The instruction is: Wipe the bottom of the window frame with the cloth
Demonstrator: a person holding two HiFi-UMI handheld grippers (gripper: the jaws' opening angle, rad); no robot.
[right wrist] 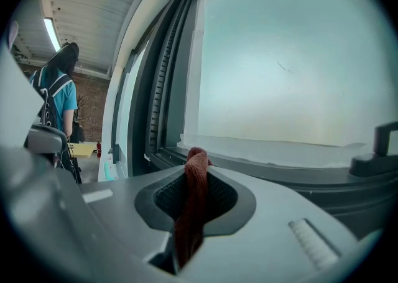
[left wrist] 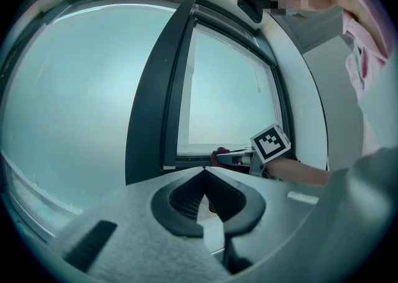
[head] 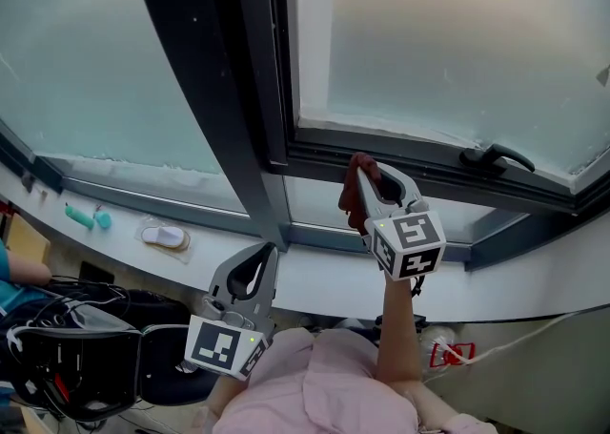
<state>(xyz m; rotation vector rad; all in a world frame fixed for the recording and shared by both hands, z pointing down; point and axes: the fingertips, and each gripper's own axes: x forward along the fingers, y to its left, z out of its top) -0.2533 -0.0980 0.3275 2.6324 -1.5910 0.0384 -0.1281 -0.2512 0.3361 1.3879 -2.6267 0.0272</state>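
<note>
The left gripper hangs low in front of the white sill, its jaws closed on nothing. Beyond it, the right gripper pinches the dark red cloth tight. The bunched end sits at the bottom of the window frame, near its left corner.

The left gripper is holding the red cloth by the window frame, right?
Not quite. It is the right gripper that holds the red cloth by the window frame, as the right gripper view shows. The left gripper is shut and empty.
</note>
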